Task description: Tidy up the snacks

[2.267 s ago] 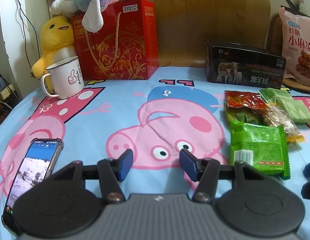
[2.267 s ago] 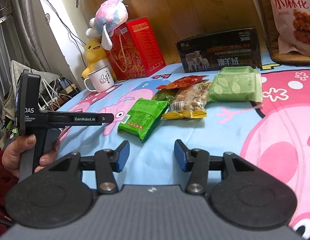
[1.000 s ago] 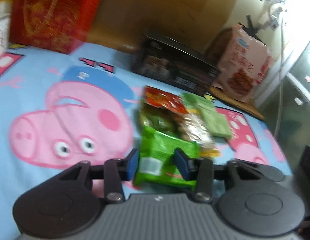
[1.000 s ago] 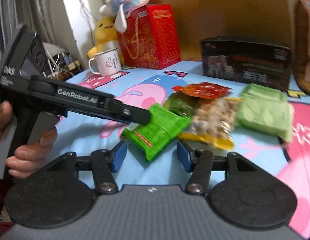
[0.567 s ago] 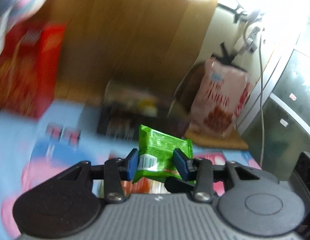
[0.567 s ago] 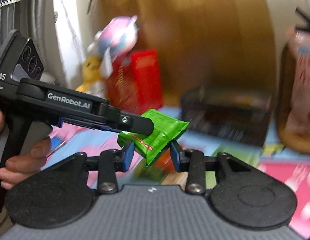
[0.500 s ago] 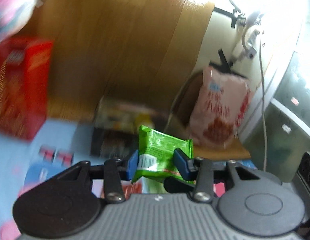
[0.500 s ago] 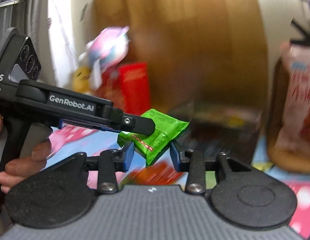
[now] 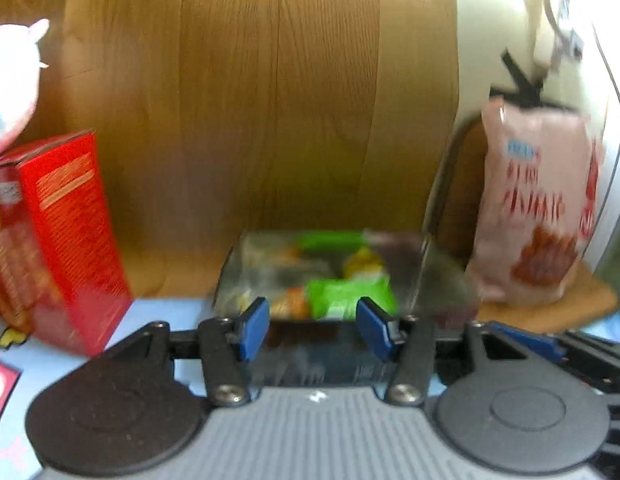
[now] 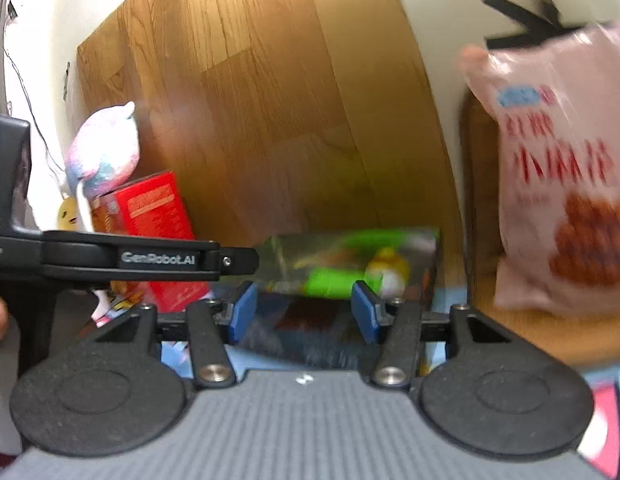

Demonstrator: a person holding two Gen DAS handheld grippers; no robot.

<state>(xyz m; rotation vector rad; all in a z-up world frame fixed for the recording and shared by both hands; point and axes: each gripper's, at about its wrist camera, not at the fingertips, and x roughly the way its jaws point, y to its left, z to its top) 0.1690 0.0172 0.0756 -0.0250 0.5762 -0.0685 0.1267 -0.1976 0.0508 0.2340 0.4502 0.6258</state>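
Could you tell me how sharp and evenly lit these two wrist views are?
Left wrist: motion blur smears the box and pink bag, glare whitens the top right, gripper stays sharp. Right wrist: similar blur on the bag; fisheye bends the wood panel.

I count two tools: left tool [image 9: 312,327], right tool [image 10: 301,317]. One dark box [image 9: 433,272], open on top, snacks inside too blurred to count, at least one green packet [image 9: 349,293]. One red gift box [image 9: 70,232]. One big pink snack bag [image 9: 537,208]. Two plush toys: one pastel plush [image 10: 104,152], one yellow plush [image 10: 68,213].
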